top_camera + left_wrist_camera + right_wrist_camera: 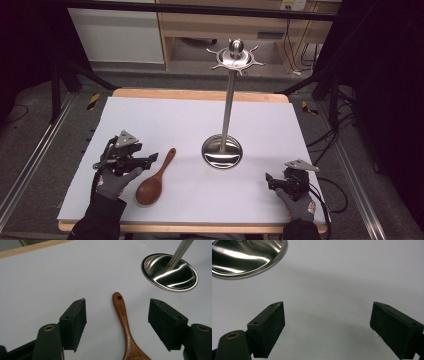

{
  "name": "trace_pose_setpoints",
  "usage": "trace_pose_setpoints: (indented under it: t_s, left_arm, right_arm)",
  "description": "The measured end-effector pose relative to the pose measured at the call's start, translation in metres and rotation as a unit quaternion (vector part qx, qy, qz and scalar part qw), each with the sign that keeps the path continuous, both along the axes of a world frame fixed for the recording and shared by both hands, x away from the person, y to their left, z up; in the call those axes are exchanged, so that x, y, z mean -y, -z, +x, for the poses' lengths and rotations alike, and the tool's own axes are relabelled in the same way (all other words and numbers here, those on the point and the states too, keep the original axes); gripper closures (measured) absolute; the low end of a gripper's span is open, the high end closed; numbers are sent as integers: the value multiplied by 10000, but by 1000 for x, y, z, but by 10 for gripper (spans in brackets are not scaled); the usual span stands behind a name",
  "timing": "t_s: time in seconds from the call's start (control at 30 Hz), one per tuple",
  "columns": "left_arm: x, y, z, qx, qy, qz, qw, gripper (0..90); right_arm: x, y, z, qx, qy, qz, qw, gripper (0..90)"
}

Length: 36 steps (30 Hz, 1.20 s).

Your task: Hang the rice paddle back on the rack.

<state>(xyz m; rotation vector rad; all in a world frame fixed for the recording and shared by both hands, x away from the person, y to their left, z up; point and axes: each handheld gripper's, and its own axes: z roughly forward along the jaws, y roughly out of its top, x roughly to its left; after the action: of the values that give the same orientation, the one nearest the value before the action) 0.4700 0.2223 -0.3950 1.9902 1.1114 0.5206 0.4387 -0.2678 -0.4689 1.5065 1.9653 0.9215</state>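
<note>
- Spoon first: the brown wooden spoon [124,322] lies flat on the white table [165,120], handle pointing away toward the steel stand [222,151].
- Left gripper [117,315] is nearer, jaws wide apart either side of the handle.
- Right gripper [327,322] rests open, well apart.

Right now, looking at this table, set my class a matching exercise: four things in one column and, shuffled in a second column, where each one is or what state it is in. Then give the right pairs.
Things
1. wooden spoon
2. steel stand
3. left gripper
4. right gripper

Places or states
A. upright at the middle of the table, a ring of hooks at its top
B. open over bare white table, near the right front corner
C. lying flat, bowl toward the person, handle pointing to the stand's base
D. open, with the spoon's handle between its fingers, untouched

Pairs: 1-C, 2-A, 3-D, 4-B
</note>
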Motion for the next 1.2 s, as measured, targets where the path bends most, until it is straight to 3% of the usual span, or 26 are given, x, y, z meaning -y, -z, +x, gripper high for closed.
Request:
trace_pose_setpoints:
  t_s: [0.23, 0.53, 0.77, 0.83, 1.03, 1.2]
  left_arm:
    - [8, 3, 5, -138, 104, 79, 9998, 319]
    - [18, 5, 9, -340, 243, 339, 9986, 340]
    - [23, 9, 13, -497, 282, 502, 9971, 377]
    - [25, 11, 15, -586, 306, 648, 9957, 396]
    - [29, 15, 17, -690, 333, 663, 9948, 434]
    - [34, 19, 20, -830, 414, 786, 9926, 454]
  right_arm:
    - [1, 0, 1, 1, -33, -37, 10000, 130]
    - [0, -1, 0, -29, -22, 11, 10000, 129]
    - [0, 0, 1, -29, -49, 6, 10000, 129]
    - [0, 0, 1, -35, -52, 9, 10000, 129]
    - [1, 1, 2, -43, -70, 6, 10000, 129]
    - [0, 1, 2, -82, -89, 33, 9999, 130]
